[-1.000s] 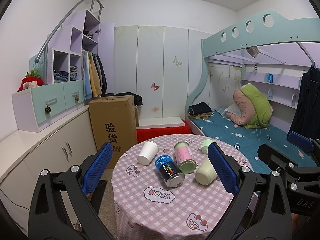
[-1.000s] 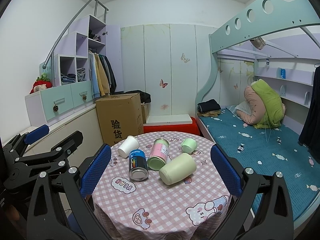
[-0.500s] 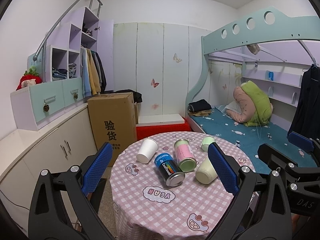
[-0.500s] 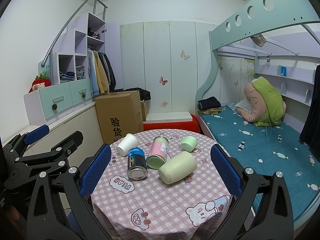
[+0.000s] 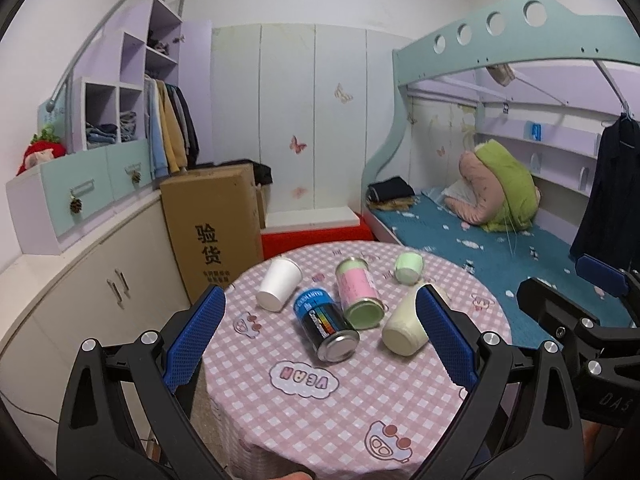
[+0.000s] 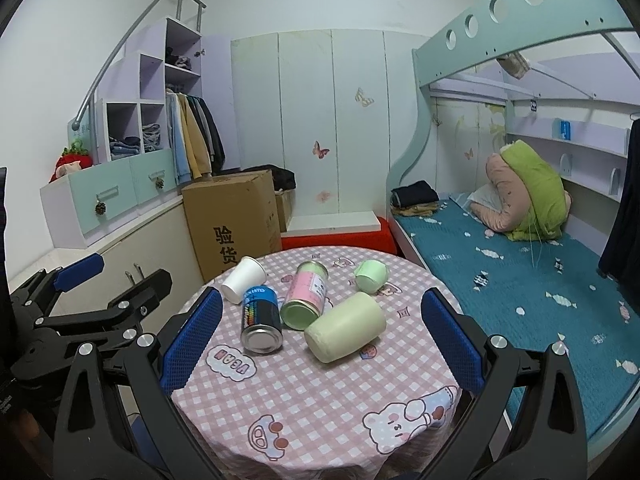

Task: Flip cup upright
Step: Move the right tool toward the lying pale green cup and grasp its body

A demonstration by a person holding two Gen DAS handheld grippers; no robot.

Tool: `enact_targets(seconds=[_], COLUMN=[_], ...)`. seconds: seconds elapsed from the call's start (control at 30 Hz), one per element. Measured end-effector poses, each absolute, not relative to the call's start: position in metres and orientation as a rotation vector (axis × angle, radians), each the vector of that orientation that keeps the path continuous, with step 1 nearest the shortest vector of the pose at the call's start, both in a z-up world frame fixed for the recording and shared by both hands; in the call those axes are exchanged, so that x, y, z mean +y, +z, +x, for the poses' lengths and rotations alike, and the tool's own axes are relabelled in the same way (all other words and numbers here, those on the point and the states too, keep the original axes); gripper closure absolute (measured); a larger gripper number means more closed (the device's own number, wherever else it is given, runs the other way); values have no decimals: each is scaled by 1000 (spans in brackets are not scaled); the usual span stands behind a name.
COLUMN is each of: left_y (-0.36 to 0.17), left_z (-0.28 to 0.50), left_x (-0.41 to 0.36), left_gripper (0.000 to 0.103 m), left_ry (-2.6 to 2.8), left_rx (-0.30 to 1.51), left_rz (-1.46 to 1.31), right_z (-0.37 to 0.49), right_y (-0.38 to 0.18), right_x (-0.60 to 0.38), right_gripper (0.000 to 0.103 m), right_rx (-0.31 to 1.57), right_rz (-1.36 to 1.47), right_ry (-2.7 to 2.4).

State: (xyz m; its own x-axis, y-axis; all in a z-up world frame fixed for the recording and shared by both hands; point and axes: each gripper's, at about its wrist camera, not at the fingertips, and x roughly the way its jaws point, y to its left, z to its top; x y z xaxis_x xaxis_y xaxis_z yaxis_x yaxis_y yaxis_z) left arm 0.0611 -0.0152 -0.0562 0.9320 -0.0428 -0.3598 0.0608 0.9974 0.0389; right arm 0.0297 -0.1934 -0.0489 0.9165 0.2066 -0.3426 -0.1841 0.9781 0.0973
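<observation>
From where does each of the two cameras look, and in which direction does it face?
Left wrist: on the left gripper, facing the round pink-checked table; its blue fingers and the right gripper show.
Right wrist: on the right gripper, facing the same table; the left gripper shows.
Shared: large pale green cup lying on its side.
</observation>
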Motion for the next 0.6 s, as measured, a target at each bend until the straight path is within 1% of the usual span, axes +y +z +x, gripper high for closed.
enact_targets(seconds=[0.3,0.6], left_y=[-83,-129], left_z=[109,174], left_x=[-40,-92], left_gripper=[7,7], left_ry=[-94,-212], left_rx=[496,658], left_rz=[74,117], right_z=[67,112], right_y=[-73,-113], right_x=[-216,-264], right_gripper=[7,7], right_rx=[459,571], right_rz=[105,183], right_ry=[168,73])
